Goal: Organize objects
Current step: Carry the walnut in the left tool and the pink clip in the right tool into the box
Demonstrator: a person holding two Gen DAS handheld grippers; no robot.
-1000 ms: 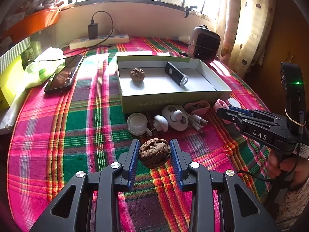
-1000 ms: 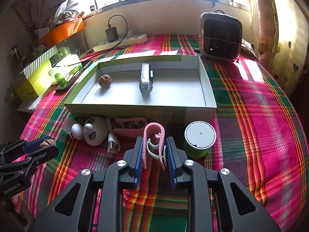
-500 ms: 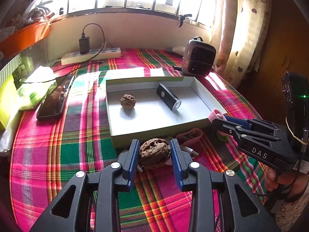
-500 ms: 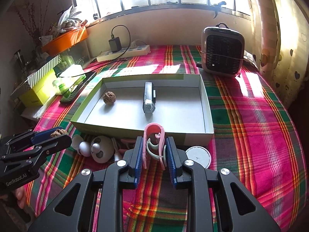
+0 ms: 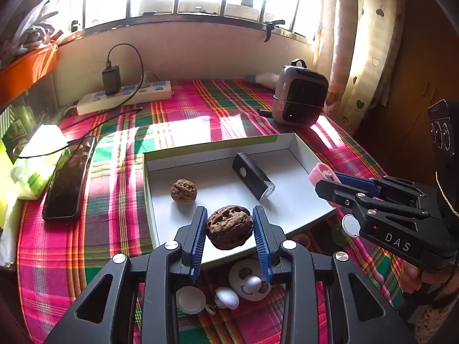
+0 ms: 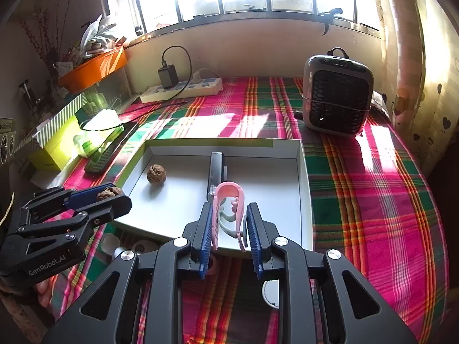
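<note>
My left gripper (image 5: 230, 223) is shut on a brown walnut (image 5: 229, 227) and holds it above the near edge of the shallow white box (image 5: 295, 146). My right gripper (image 6: 228, 219) is shut on a pink clip (image 6: 229, 200) above the box's near rim (image 6: 304, 189). Inside the box lie a second walnut (image 5: 184, 191), also in the right wrist view (image 6: 156, 174), and a black flashlight (image 5: 253, 176), also in the right wrist view (image 6: 215, 169). Each gripper shows in the other's view, the left (image 6: 113, 193) and the right (image 5: 322, 176).
Below the box on the plaid cloth lie a panda-face toy (image 5: 250, 282), a white cap (image 5: 190, 299) and a white mushroom-shaped piece (image 5: 228, 298). A phone (image 5: 68, 180), a power strip (image 5: 126, 97), a small heater (image 6: 337, 94) and a yellow-green box (image 6: 61, 140) stand around.
Both grippers have risen and moved forward with their objects, from over the loose items on the cloth to above the box's near edge.
</note>
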